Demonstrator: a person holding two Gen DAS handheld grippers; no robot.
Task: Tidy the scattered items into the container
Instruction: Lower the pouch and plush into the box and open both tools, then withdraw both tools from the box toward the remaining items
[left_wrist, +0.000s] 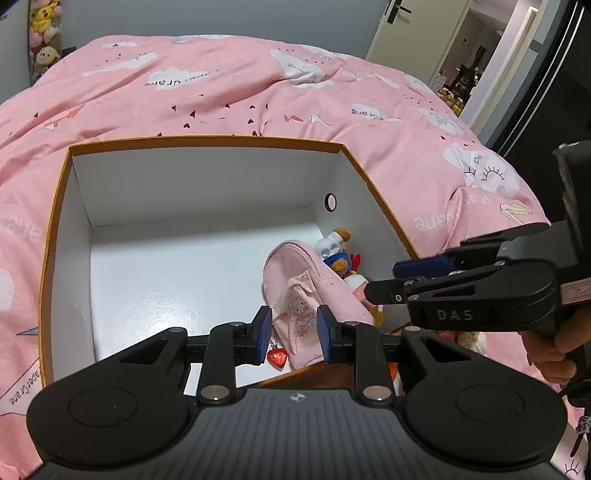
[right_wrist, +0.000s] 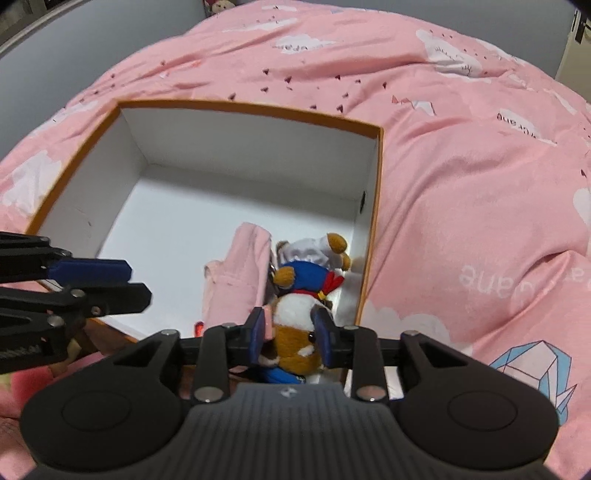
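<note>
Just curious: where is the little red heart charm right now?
In the left wrist view, the red heart charm lies inside the box, at its near edge beside the pink pouch.

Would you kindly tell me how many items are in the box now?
2: a pink pouch and a plush toy beside it, at the box's near right corner; something may be hidden under them.

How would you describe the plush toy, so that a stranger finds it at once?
On the pink bedcover sits an open box with orange edges. In its near right corner, beside a pink pouch, lies the plush toy: brown and white, blue jacket, red scarf.
</note>
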